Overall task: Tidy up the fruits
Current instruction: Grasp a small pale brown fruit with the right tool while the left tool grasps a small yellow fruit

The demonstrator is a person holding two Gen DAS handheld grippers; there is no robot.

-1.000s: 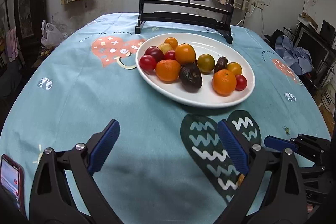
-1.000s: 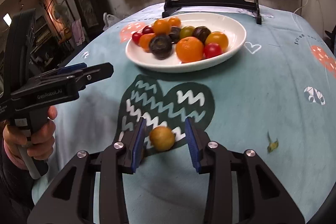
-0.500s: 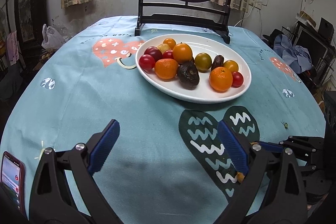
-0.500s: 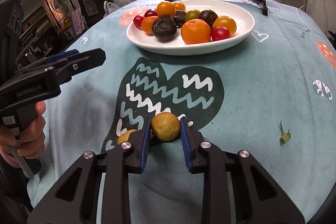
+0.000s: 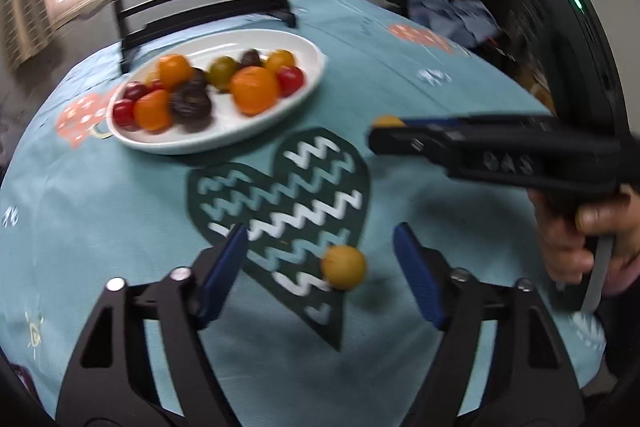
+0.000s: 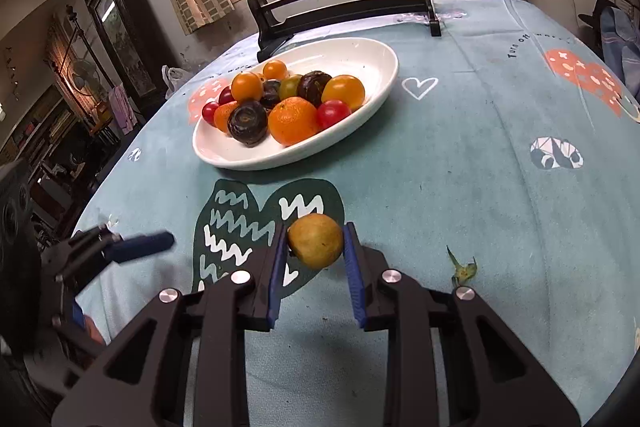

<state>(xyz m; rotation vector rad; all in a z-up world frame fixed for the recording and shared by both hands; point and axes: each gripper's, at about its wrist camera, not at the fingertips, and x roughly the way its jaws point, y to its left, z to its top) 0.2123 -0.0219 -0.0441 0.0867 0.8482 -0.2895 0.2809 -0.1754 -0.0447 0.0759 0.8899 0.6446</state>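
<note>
Left gripper (image 5: pixel 320 267) has jaws apart, just been closing, straddling a small yellow fruit (image 5: pixel 343 266) on the cloth (image 5: pixel 100 207) – pads not touching it yet. Plate (image 6: pixel 372 67) of fruit sits further back. Right gripper (image 6: pixel 316 259) is clamped on a yellow-brown fruit (image 6: pixel 315 239), apparently lifted off the cloth. Both fruits look light, round, smooth-skinned, likely soft – grip across the widest middle, gentle squeeze, or they roll or bruise.
</note>
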